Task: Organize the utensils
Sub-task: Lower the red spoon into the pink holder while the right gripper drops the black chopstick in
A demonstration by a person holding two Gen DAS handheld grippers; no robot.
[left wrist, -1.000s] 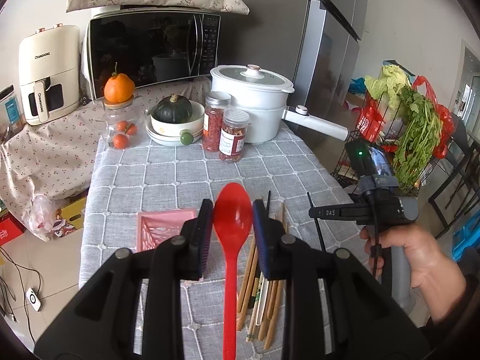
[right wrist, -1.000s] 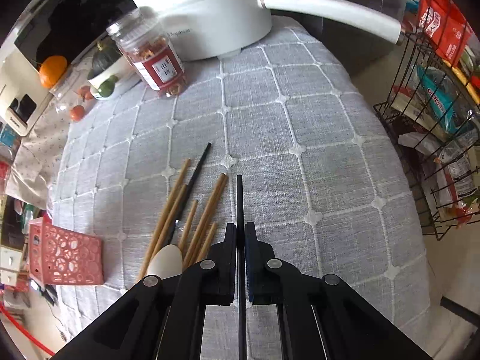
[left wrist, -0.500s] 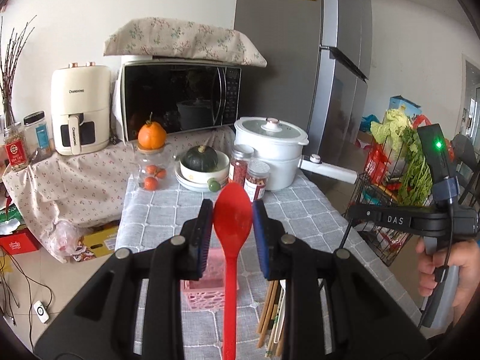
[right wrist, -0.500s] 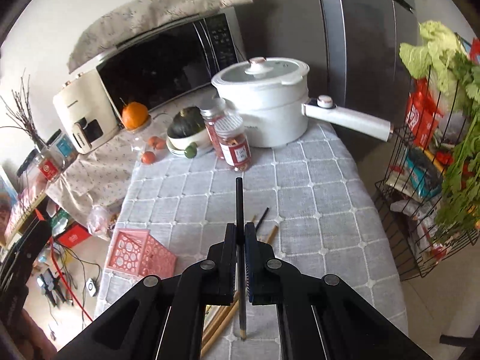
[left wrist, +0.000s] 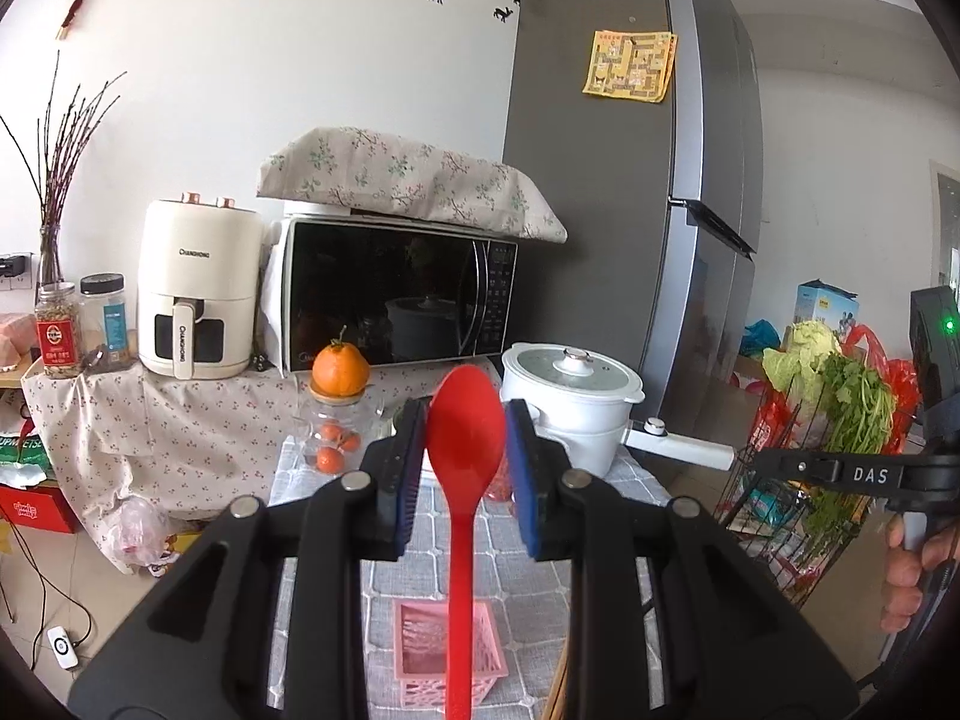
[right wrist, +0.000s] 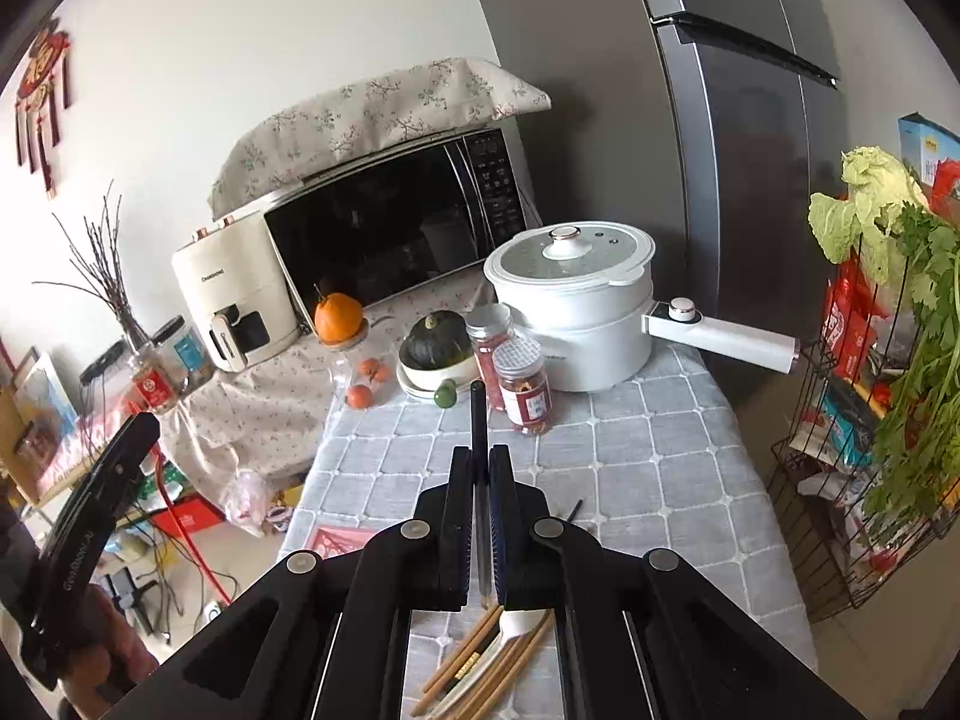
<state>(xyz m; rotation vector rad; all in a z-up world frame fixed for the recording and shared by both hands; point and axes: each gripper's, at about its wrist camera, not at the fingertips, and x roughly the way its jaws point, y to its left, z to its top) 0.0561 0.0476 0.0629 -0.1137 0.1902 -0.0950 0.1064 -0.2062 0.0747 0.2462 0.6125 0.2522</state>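
My left gripper is shut on a red spoon, its bowl upright between the blue pads. It hangs above a pink slotted basket on the grey checked tablecloth. In the right wrist view my right gripper is shut on a black chopstick that sticks out past the fingertips, well above the table. Under it lie several wooden chopsticks and a white spoon. A corner of the pink basket shows to the left.
At the table's far end stand a white pot with a long handle, two red-filled jars, a squash in a bowl and an orange on a jar. Microwave, air fryer and fridge behind. A wire rack of greens stands right.
Both grippers rose and tipped upward. The right one lifted the black chopstick off the table, away from the pile. The red spoon stayed gripped, and the basket slid to the bottom of the left view.
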